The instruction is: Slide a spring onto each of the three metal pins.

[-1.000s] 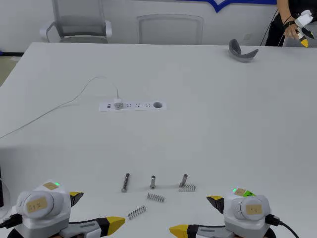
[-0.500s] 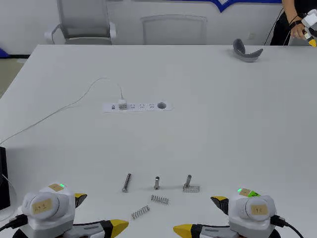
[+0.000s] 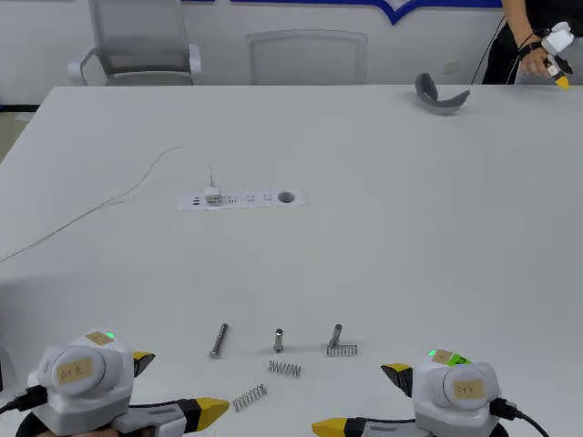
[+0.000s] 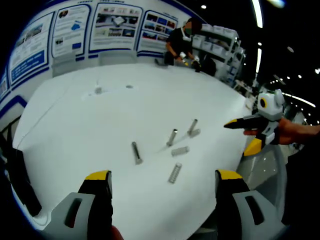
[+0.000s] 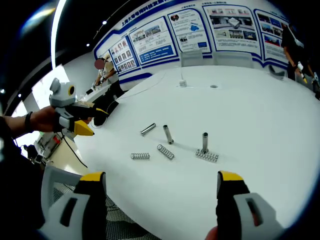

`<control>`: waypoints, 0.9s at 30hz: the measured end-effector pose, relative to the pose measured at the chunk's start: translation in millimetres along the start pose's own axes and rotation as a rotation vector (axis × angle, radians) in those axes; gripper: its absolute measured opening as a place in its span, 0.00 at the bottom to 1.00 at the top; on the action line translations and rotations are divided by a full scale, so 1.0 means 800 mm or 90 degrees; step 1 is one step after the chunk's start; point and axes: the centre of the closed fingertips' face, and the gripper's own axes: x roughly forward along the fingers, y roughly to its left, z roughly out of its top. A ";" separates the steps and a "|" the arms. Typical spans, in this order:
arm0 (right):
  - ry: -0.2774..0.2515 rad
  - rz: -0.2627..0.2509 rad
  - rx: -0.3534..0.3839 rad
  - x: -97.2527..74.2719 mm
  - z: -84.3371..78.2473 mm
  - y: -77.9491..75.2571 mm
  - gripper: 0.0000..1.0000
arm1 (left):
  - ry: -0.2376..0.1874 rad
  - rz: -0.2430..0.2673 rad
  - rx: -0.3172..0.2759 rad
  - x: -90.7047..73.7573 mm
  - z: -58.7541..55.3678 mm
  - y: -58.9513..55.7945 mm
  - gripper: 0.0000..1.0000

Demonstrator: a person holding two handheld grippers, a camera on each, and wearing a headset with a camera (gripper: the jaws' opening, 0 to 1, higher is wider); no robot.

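Note:
Three short metal pins stand in a row near the table's front edge: the left pin [image 3: 219,340] lies flat, the middle pin [image 3: 279,340] and right pin [image 3: 336,335] stand up. One spring [image 3: 342,350] lies at the right pin's foot. A second spring [image 3: 285,368] and a third [image 3: 250,397] lie loose in front. My left gripper [image 3: 178,387] is open at the bottom left, my right gripper [image 3: 363,399] open at the bottom right, both short of the parts. The left gripper view has the pins [image 4: 172,137] ahead of the open left gripper [image 4: 163,176]. Between the open right gripper [image 5: 160,176] fingers lie the springs [image 5: 166,151].
A white power strip [image 3: 241,198] with a plug and a cable trailing left lies mid-table. A grey curved object [image 3: 441,95] rests at the far right edge. Two chairs [image 3: 141,41] stand behind the table. A person [image 3: 537,36] with another gripper is at the far right.
The head view has shifted a little. Pins, springs and both grippers keep their places.

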 end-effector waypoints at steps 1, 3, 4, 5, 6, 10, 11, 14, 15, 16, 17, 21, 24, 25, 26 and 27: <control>0.000 0.000 0.000 0.000 0.000 0.000 0.93 | 0.000 -0.001 0.000 0.001 0.002 0.000 0.86; -0.001 -0.002 0.001 -0.001 0.000 0.000 0.93 | -0.001 -0.002 -0.003 0.005 0.006 0.002 0.85; -0.001 -0.003 0.002 -0.001 0.000 0.000 0.93 | -0.003 -0.004 -0.003 0.007 0.008 0.002 0.85; 0.000 -0.003 0.004 -0.002 -0.001 -0.001 0.93 | -0.005 -0.006 -0.004 0.010 0.010 0.002 0.85; 0.000 -0.003 0.006 -0.002 -0.001 0.000 0.93 | -0.005 -0.008 -0.004 0.011 0.012 0.003 0.86; 0.002 -0.004 0.008 -0.004 -0.003 0.001 0.92 | -0.001 -0.011 0.001 0.020 0.017 0.005 0.85; 0.002 -0.004 0.008 -0.004 -0.003 0.002 0.92 | -0.002 -0.012 0.001 0.022 0.018 0.005 0.85; 0.002 -0.004 0.009 -0.004 -0.004 0.003 0.92 | 0.001 -0.014 0.001 0.028 0.020 0.007 0.84; 0.002 -0.004 0.010 -0.005 -0.005 0.003 0.92 | 0.002 -0.014 0.001 0.029 0.021 0.007 0.84; 0.003 -0.005 0.012 -0.005 -0.006 0.003 0.92 | 0.003 -0.014 0.001 0.032 0.022 0.008 0.84; 0.002 -0.005 0.013 -0.005 -0.006 0.003 0.92 | 0.003 -0.015 0.000 0.034 0.023 0.009 0.83; -0.001 -0.008 0.018 -0.006 -0.006 0.002 0.92 | -0.002 -0.018 -0.011 0.042 0.028 0.015 0.83; -0.001 -0.009 0.017 -0.006 -0.006 0.002 0.92 | -0.001 -0.016 -0.011 0.048 0.030 0.019 0.82; -0.001 -0.009 0.018 -0.006 -0.006 0.003 0.92 | -0.001 -0.016 -0.013 0.050 0.030 0.021 0.82; -0.001 -0.009 0.018 -0.007 -0.006 0.003 0.92 | 0.000 -0.015 -0.014 0.052 0.030 0.022 0.81; -0.001 -0.009 0.018 -0.007 -0.006 0.003 0.92 | 0.001 -0.014 -0.014 0.053 0.031 0.021 0.81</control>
